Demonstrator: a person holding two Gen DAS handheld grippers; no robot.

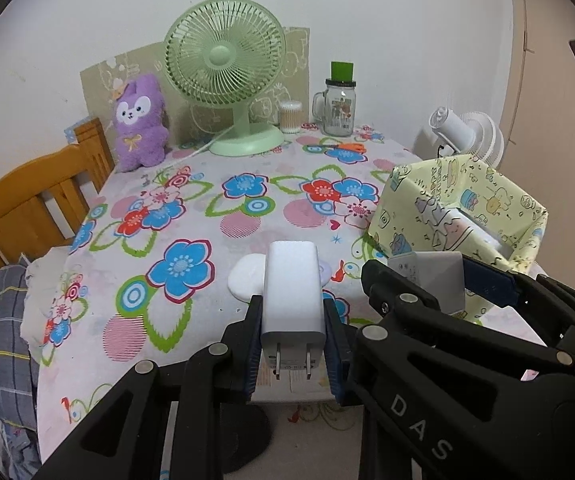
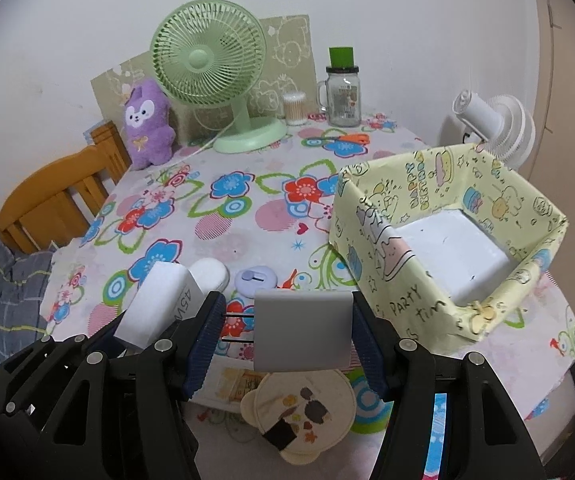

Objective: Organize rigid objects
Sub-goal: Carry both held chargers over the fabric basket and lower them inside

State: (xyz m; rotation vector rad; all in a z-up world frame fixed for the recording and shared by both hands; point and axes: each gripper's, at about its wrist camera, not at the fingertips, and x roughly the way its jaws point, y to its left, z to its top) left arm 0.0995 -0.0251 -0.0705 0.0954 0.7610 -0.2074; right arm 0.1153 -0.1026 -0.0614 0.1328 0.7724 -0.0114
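Observation:
My left gripper is shut on a white plug charger, prongs toward the camera, held above the table's front edge. My right gripper is shut on a grey-white square charger; it shows in the left wrist view just right of the left one. A yellow patterned box with a white floor stands open at the right, close to the right gripper. A white oval case and a lilac round object lie on the table ahead of the grippers.
A flowered tablecloth covers the table. At the back stand a green fan, a purple plush, a cotton-swab tub, a glass jar and orange scissors. A white clip fan is behind the box. A wooden chair is at left.

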